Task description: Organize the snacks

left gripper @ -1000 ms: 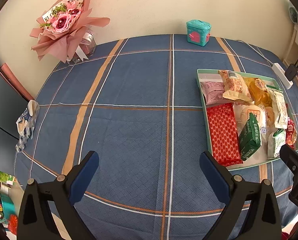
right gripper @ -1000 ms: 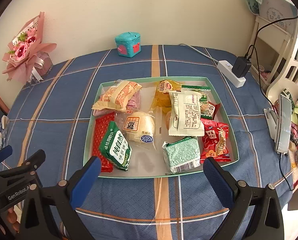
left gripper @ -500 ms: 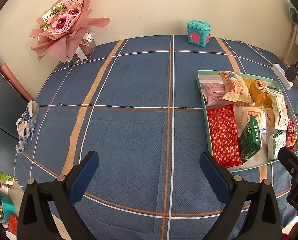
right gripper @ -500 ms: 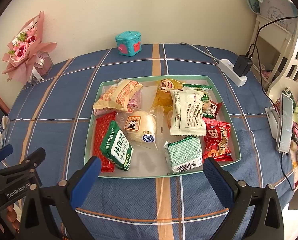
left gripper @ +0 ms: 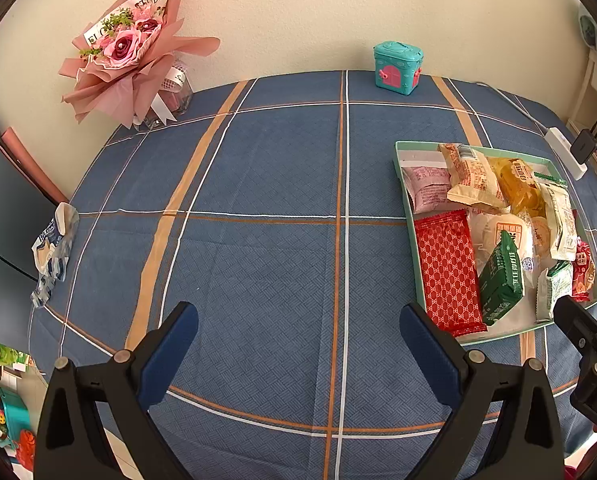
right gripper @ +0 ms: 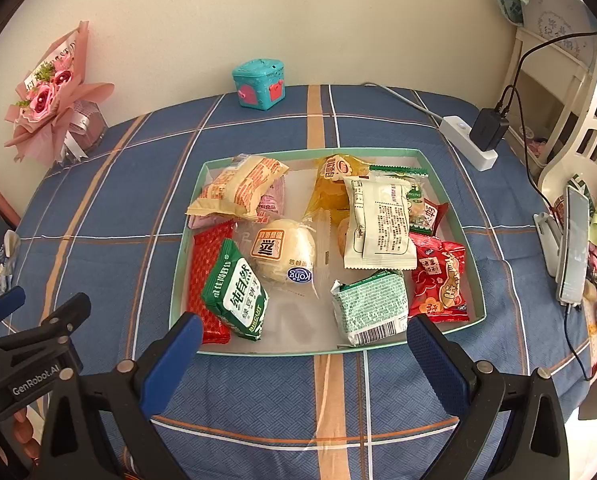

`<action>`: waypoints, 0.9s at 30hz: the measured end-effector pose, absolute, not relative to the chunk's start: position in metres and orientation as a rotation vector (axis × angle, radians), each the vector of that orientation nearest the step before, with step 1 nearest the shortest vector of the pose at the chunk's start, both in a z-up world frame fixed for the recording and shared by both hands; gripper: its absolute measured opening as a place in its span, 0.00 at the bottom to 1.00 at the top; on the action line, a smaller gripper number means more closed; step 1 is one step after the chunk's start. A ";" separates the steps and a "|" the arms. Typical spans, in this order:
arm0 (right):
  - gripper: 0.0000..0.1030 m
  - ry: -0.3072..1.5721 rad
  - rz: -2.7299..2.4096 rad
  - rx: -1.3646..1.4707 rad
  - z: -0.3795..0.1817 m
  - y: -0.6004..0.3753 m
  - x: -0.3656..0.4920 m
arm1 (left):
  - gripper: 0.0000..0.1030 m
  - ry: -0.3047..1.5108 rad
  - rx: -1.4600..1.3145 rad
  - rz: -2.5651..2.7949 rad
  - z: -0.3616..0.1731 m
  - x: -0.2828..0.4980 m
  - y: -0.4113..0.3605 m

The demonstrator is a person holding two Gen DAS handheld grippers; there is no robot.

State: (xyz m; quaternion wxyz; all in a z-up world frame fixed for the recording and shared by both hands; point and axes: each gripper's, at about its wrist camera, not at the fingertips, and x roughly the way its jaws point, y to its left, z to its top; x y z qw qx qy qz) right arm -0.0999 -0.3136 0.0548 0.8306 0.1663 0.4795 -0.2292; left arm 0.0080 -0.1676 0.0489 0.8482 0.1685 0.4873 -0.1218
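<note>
1. Left wrist view: the left gripper point(left gripper: 298, 344) hangs released, jaws spread wide above bare blue plaid cloth on the desk point(left gripper: 258, 208). The snack tray point(left gripper: 404, 184) sits to its right, well apart.
2. Right wrist view: the right gripper point(right gripper: 302, 354) is released too, its jaws flanking the tray's near edge point(right gripper: 282, 353). Inside lie a dark green packet point(right gripper: 236, 292), a red packet point(right gripper: 204, 272), a bun point(right gripper: 284, 250) and a pale green packet point(right gripper: 370, 306).

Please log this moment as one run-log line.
left gripper: open, over bare tablecloth | right gripper: open, before tray | snacks: untouched
</note>
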 end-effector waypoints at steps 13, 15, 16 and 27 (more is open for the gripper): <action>1.00 1.020 -0.483 0.350 0.054 -0.313 -0.100 | 0.98 1.026 0.356 -0.257 0.049 0.008 -0.167; 1.00 1.022 -0.481 0.350 0.053 -0.313 -0.100 | 0.98 1.026 0.356 -0.257 0.048 0.008 -0.167; 1.00 1.022 -0.481 0.351 0.053 -0.313 -0.100 | 0.98 1.026 0.357 -0.258 0.048 0.008 -0.167; 1.00 1.026 -0.478 0.357 0.052 -0.315 -0.101 | 0.98 1.003 0.360 -0.266 0.052 0.009 -0.166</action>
